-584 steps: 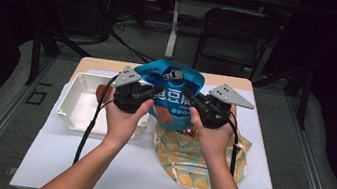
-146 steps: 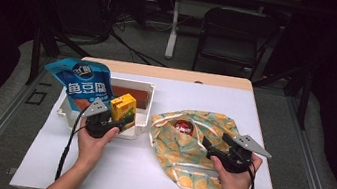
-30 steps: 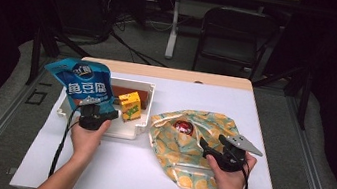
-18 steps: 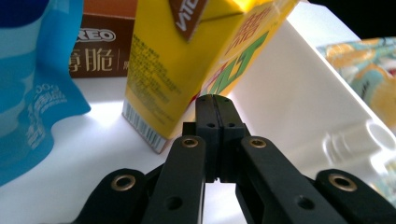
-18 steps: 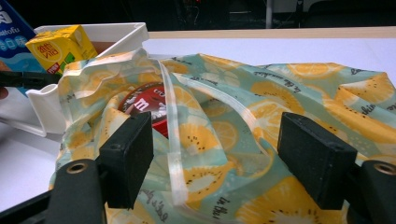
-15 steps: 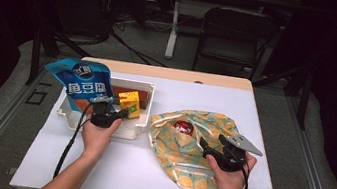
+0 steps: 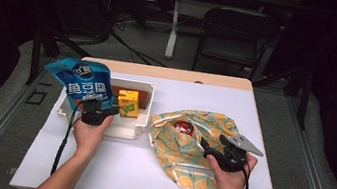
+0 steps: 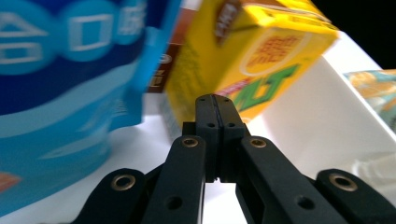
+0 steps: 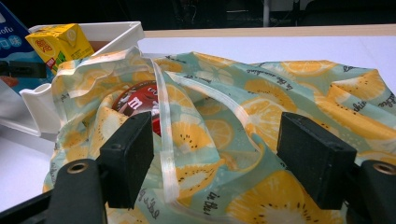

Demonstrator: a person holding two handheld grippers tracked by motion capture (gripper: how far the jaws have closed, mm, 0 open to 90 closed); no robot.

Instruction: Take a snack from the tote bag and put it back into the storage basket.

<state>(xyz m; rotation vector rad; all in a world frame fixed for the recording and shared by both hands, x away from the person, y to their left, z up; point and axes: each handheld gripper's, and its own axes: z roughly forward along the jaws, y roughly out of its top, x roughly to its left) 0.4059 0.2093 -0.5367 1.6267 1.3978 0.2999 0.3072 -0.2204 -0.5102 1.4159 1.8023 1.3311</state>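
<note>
The blue snack pouch point(image 7: 81, 83) and yellow drink carton point(image 7: 128, 103) sit in the white tray point(image 7: 145, 116). The red candy pack point(image 7: 183, 126) remains in the lemon-print bag point(image 7: 188, 150), likely next. Left gripper point(image 7: 97, 112) fingers are closed and empty; right gripper point(image 7: 220, 155) fingers are open over the bag.

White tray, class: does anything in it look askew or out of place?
Yes. In the white tray, the yellow juice carton sits tilted, and the blue snack pouch stands leaning over the tray's left rim.

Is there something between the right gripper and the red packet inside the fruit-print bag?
Yes. The bag's fabric and zipper strip lie between the right gripper and the red packet, which peeks through the bag's mouth.
</note>
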